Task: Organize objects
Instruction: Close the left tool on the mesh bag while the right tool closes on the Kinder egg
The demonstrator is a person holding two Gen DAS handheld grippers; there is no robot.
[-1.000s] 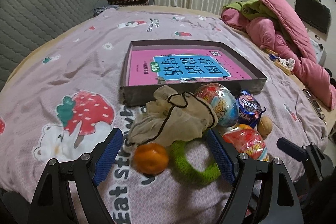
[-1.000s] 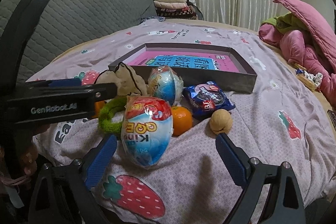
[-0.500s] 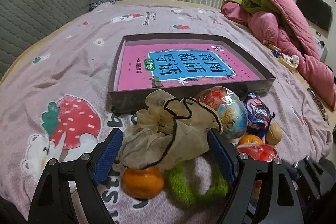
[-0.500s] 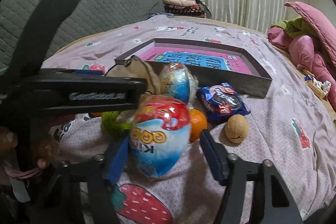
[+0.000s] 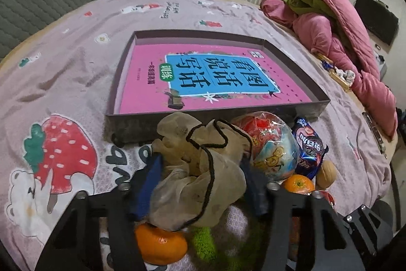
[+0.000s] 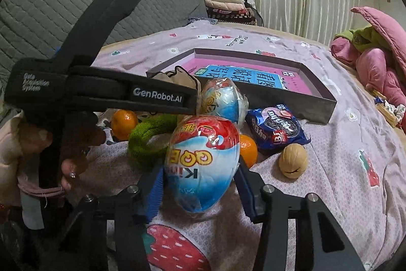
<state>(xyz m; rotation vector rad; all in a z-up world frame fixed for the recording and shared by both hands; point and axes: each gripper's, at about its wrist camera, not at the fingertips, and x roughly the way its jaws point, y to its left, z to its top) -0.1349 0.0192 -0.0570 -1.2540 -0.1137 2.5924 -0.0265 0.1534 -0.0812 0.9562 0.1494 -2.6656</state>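
Closing on both sides: my left gripper (image 5: 200,182) draws its blue pads in around the beige pouch (image 5: 200,169), which sits between them, the cloth bunched against both pads. My right gripper (image 6: 200,184) narrows on the red-and-blue egg (image 6: 203,161), pads at its flanks; whether they press it yet, I cannot tell. Both things lie on the bedspread (image 5: 63,73) just before the box (image 5: 218,116), among two oranges (image 5: 161,245), a green ring (image 6: 149,136), a cookie pack (image 6: 275,128) and a walnut (image 6: 293,160).
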